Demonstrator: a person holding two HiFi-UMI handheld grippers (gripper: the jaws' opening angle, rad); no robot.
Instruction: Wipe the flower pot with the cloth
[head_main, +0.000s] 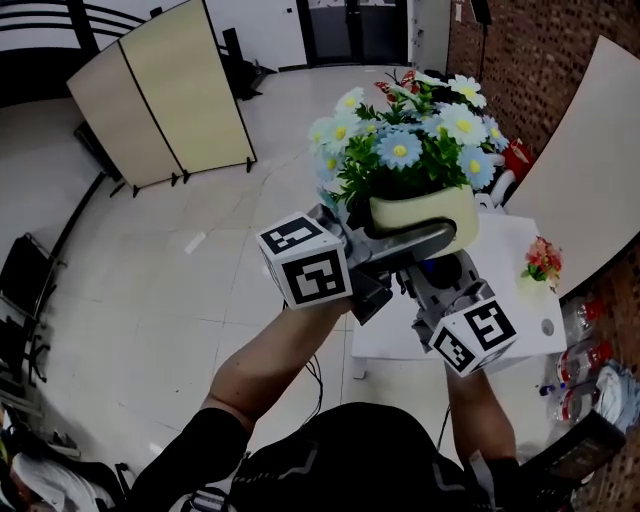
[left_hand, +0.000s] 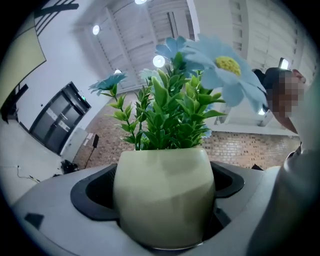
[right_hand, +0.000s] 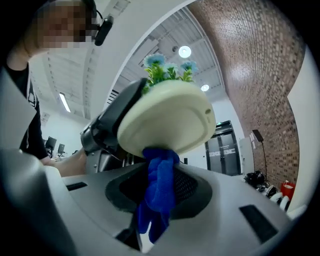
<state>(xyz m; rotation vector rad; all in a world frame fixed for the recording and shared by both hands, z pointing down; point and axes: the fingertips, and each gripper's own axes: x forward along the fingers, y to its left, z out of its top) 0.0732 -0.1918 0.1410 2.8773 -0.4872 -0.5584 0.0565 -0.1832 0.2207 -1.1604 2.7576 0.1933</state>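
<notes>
Blue cloth (right_hand: 158, 200), pinched by right gripper (right_hand: 161, 180), barely shows beneath the flower pot (head_main: 425, 215) left gripper (left_hand: 163, 192) clamps.

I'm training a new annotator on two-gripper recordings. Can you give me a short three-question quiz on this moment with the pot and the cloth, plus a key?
1. True or false: the left gripper is shut on the flower pot, which is held up off the white table.
2. Multiple choice: the cloth in the right gripper touches the pot's A) rim, B) underside, C) flowers.
3. Short answer: what colour is the cloth?
Key: 1 true; 2 B; 3 blue.
</notes>
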